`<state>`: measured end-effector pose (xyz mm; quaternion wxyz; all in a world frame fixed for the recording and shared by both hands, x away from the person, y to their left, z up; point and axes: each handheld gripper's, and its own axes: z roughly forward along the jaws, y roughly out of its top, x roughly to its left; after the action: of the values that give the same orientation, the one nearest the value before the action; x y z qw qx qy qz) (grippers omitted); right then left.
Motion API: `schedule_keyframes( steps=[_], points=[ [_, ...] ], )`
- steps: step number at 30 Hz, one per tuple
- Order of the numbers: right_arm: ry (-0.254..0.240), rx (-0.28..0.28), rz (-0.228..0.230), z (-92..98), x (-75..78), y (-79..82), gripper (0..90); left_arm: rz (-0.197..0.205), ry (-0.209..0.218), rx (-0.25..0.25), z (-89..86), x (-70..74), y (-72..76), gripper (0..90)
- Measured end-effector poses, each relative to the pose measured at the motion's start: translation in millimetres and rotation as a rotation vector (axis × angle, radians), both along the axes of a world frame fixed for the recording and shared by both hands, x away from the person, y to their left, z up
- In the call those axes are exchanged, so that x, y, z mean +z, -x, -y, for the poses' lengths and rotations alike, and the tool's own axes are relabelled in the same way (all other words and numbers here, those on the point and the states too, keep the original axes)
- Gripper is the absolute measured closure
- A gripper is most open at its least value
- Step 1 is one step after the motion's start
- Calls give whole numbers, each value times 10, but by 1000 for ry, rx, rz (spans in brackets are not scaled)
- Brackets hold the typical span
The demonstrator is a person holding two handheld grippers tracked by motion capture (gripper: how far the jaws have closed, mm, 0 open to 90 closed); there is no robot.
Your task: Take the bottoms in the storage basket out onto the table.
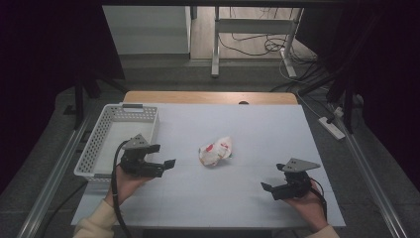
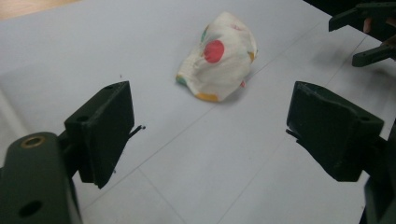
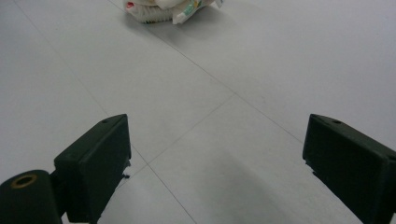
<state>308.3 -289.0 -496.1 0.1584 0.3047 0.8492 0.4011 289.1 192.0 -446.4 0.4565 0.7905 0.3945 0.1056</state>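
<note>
The crumpled spotted cloth (image 1: 215,151) is lying mid-table, bearing no readable writing. The left gripper (image 1: 166,155) and right gripper (image 1: 271,177) are flanking it, well apart, jaws gaping wide, holding nothing.

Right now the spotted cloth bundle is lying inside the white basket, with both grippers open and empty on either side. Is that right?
Not quite. The spotted cloth bundle lies on the bare white table, to the right of the white basket, not in it; the high view shows this. The rest holds: the left gripper and right gripper are open and empty on either side.
</note>
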Motion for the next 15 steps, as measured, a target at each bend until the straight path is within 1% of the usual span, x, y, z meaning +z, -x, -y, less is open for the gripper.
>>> schedule_keyframes(
  steps=[2,6,7,10,13,15],
  points=[
    [0,0,1,1,0,-1,78,0,2,8,-54,-17,42,157],
    [2,-2,1,0,-2,-1,78,-11,18,26,-136,-64,98,159],
    [2,-1,4,1,-1,-1,78,-15,12,29,-153,-75,110,159],
    [-5,-2,7,6,8,-5,78,-21,18,42,-229,-118,173,158],
    [-9,-3,8,6,7,-11,78,-24,22,47,-261,-141,208,158],
    [-10,-3,10,4,5,-19,78,-28,17,49,-283,-161,242,158]
  ],
)
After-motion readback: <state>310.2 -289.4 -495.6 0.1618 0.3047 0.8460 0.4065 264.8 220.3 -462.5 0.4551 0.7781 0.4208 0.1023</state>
